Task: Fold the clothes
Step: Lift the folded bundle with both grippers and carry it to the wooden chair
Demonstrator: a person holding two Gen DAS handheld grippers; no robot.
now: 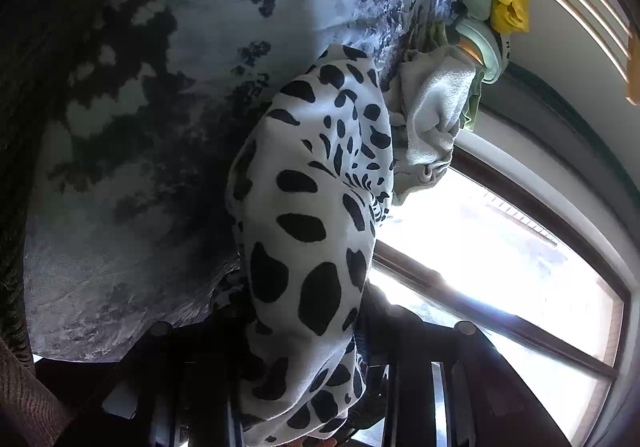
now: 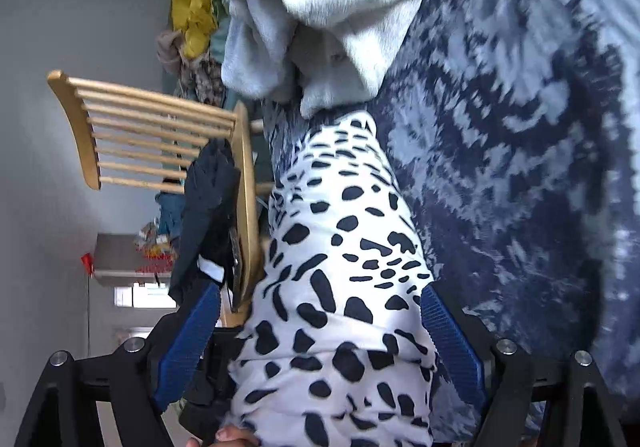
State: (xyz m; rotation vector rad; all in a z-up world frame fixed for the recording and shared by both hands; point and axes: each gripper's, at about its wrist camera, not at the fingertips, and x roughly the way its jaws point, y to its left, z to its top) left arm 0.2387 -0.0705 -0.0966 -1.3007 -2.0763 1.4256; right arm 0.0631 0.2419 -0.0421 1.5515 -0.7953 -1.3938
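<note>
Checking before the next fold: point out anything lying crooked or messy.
The spotted garment is bunched, not flat, across the blue patterned cover. A crumpled pale grey cloth sits at its far end.

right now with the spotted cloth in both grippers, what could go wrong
1. The right gripper has its blue pads spread wide around the white black-spotted garment, not pressing it, so that end may slump out.
2. The left gripper seems to hold a thick bunch of the cloth, so the fold could come out lumpy.
3. The pale grey fleece garment lies against the spotted one on the blue-and-white patterned bedspread and might be dragged along.
</note>
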